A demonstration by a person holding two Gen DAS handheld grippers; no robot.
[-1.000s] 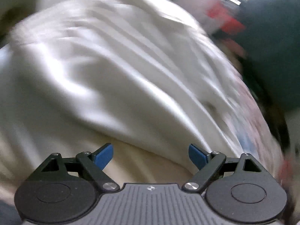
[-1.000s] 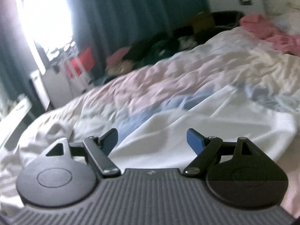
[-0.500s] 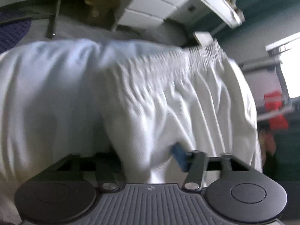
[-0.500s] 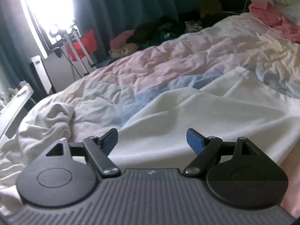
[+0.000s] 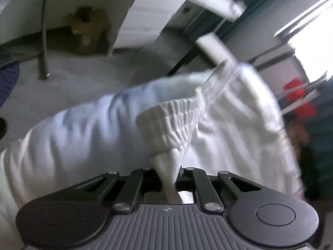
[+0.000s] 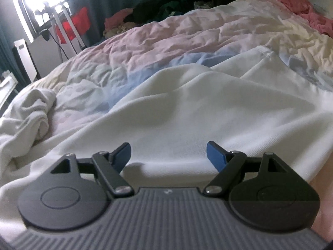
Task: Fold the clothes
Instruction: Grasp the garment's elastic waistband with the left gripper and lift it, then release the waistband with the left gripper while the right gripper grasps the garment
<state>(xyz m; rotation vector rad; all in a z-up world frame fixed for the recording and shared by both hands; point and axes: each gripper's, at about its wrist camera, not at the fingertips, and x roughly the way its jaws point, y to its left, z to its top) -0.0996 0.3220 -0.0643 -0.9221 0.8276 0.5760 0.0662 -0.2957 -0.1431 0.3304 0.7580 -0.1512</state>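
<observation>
A white garment with a gathered elastic waistband fills the left wrist view. My left gripper is shut on a pinch of that waistband, and the cloth hangs past the bed's edge above the floor. In the right wrist view the same white garment lies spread over the bed. My right gripper is open and empty, just above the cloth near its front edge. A bunched part of the white cloth sits at the left.
The bed has a crumpled pastel duvet. Pink clothes lie at the far right, a dark pile of clothes at the back. White drawers, a chair leg and grey floor lie beyond the bed.
My left gripper has closed on the waistband and lifted it; its view swung from the bed to the floor and drawers. My right gripper stayed open and moved a little closer to the cloth.
</observation>
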